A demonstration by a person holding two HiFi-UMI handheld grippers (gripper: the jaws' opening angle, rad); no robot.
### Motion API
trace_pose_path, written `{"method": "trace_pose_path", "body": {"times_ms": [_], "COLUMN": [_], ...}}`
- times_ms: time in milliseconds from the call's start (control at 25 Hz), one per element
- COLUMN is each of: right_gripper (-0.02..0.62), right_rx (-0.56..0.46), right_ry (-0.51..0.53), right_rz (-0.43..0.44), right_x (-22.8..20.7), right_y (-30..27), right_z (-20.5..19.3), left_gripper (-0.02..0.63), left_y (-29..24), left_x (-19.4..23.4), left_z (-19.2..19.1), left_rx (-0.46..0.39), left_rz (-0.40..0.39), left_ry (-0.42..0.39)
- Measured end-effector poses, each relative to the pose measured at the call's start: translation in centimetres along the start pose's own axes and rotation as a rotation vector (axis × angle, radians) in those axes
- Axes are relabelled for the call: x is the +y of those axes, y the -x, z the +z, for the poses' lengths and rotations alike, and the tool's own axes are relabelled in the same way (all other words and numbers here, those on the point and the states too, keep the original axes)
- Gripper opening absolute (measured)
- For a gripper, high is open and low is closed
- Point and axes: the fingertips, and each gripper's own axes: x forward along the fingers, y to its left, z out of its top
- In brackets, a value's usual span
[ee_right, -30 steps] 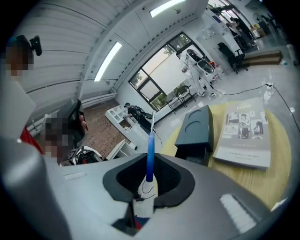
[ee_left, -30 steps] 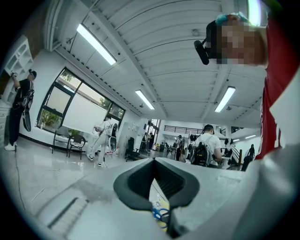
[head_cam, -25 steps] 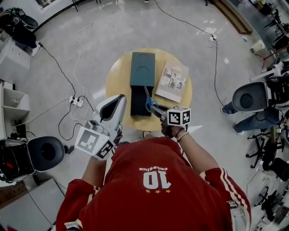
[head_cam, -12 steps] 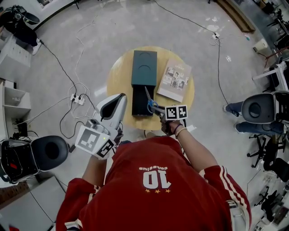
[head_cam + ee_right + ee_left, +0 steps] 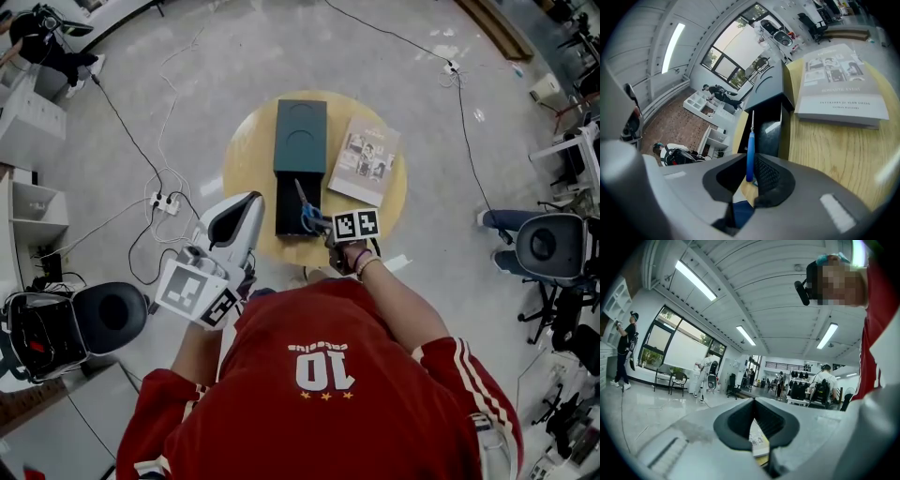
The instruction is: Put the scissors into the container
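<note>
Blue-handled scissors (image 5: 304, 210) hang over the near end of the open black container (image 5: 287, 212) on the round wooden table (image 5: 246, 159). My right gripper (image 5: 321, 223) is shut on their handle, blades pointing away. In the right gripper view the scissors (image 5: 750, 145) stand on edge between the pads, tip over the container's dark inside (image 5: 769, 129). The container's dark teal lid (image 5: 300, 136) lies beyond it. My left gripper (image 5: 244, 204) is held off the table's left edge, tilted upward, jaws together and empty (image 5: 753, 401).
A book (image 5: 364, 161) lies right of the container, close to my right gripper. Cables and a power strip (image 5: 161, 202) run over the floor at the left. Office chairs stand at the left (image 5: 103, 319) and right (image 5: 544, 246).
My right gripper has carried the scissors a little further in over the table, onto the container's near end. The left gripper has stayed where it was.
</note>
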Motion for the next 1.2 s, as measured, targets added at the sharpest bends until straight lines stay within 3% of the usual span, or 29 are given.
{"method": "trace_pose_path", "body": {"times_ms": [480,720,1200], "right_gripper": [0.051,0.058,0.095], "right_rx": [0.085,0.125,0.070], "right_ry": [-0.003,0.030,0.039], "right_rz": [-0.060,-0.156,-0.181], "right_x": [-0.6,-1.2,-1.8], "right_y": [-1.5,-1.5,-0.4], "right_z": [-1.3,-1.2,-0.3], "left_gripper": [0.002,0.002,0.002], "left_y": [-0.3,-0.1,0.0], "left_x": [-0.3,-0.1,0.0], "left_z": [0.5,0.6,0.6], "left_rx": [0.018,0.020,0.011], "left_rz": [-0.003,0.007,-0.003], "left_ry": [-0.012,-0.010,-0.005]}}
